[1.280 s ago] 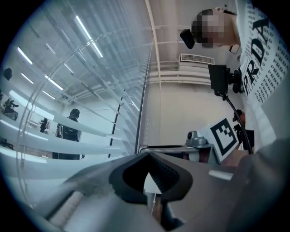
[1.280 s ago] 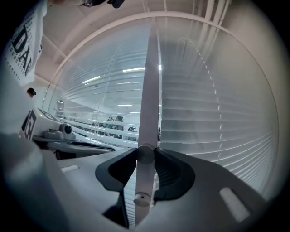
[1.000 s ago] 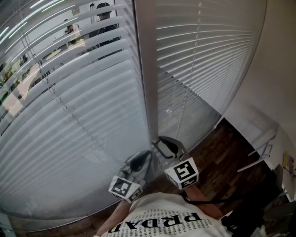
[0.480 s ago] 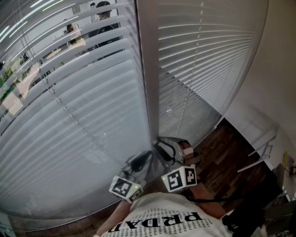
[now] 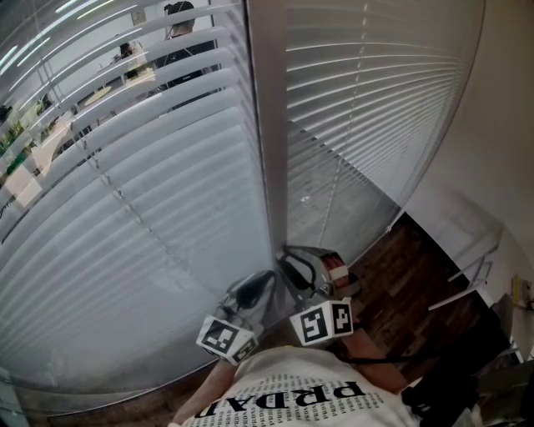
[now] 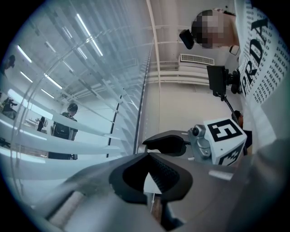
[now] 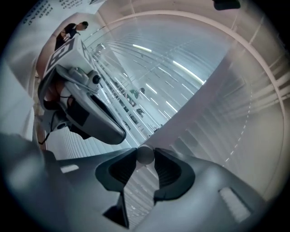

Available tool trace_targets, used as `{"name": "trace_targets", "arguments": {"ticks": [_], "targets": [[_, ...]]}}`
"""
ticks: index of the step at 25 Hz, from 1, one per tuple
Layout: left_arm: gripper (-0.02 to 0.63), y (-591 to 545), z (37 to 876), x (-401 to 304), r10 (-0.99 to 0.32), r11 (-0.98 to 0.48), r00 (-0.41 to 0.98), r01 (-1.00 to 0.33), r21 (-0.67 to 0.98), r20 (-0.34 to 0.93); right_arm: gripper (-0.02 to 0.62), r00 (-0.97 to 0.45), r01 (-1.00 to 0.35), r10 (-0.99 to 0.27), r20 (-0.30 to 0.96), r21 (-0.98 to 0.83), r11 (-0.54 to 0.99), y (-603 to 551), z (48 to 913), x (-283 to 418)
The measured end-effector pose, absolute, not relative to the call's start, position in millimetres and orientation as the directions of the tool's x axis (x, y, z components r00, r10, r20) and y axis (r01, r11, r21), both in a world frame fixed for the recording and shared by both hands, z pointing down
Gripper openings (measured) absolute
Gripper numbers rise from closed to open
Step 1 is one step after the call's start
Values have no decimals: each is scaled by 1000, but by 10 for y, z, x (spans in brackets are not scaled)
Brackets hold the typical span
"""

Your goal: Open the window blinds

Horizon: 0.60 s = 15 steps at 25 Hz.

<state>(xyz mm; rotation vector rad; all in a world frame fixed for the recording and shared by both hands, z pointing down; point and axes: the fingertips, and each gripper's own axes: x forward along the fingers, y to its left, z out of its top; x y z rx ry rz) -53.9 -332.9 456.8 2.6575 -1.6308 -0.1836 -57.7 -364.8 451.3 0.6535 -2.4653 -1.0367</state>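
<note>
Two white slatted blinds hang either side of a grey window post (image 5: 267,125). On the left blind (image 5: 125,217) the upper slats stand apart and an office shows through; its lower slats lie flat. The right blind (image 5: 375,100) looks flat too. At the foot of the post, my right gripper (image 5: 294,260) (image 7: 145,156) is closing on a round grey blind wand (image 7: 145,155), pads pressing its sides. Beside it my left gripper (image 5: 260,285) (image 6: 145,154) has its fingertips together. A thin pale cord shows behind its pads; I cannot tell whether it is held.
Dark wood floor (image 5: 400,275) lies to the right under a white wall (image 5: 501,125). A metal frame (image 5: 476,271) stands by that wall. A person (image 5: 179,25) stands behind the glass at the upper left. My shirt fills the bottom edge.
My right gripper has rolled about its own axis in place, so its marker cube shows a different face and the hand behind it has come into view. The left gripper has kept still.
</note>
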Motion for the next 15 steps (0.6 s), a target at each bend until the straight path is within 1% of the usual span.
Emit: {"name": "trace_targets", "arguments": {"ticks": [9,15], "targets": [[-5,-3324,4555,-549,-893,-447,440,-891,79,-93,133,-837,-350,-524,159,581,735,-3665,4495,-566],[-5,-3329,4555,-555,-896,-442,435,-894,79,-93,133,-854,-403,-501,140,432,807,-3691,4492,-553]]}}
